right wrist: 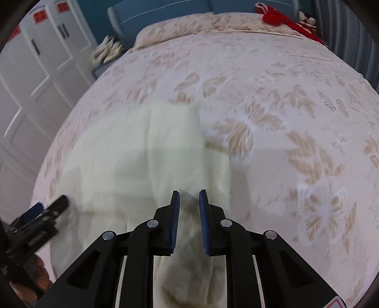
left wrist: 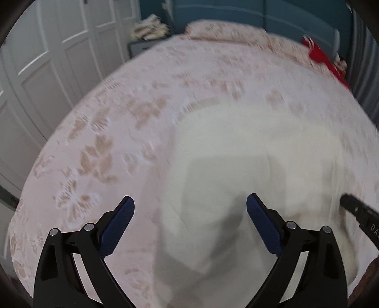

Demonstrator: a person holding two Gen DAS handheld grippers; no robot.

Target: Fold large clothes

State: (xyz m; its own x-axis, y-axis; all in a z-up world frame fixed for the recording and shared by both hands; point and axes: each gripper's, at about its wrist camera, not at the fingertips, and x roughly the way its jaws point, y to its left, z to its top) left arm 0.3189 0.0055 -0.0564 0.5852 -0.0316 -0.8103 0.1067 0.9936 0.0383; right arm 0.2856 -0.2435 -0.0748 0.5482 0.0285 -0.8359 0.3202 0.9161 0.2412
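The cream cotton garment (right wrist: 146, 161) is lying partly folded on the floral pink bedspread (right wrist: 284, 99), left gripper (left wrist: 190, 222) jaws spread empty, right gripper (right wrist: 189, 220) jaws narrowed around a fold, more folding remaining.

Open bedspread (right wrist: 296, 99) right — red cloth (right wrist: 281, 17), pillow (right wrist: 175, 29) beyond.

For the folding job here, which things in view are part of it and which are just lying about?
Part of the job:
cream garment
left gripper
right gripper
floral bedspread, the work surface

Lying about:
red cloth by the pillows
pale fabric heap beside the bed
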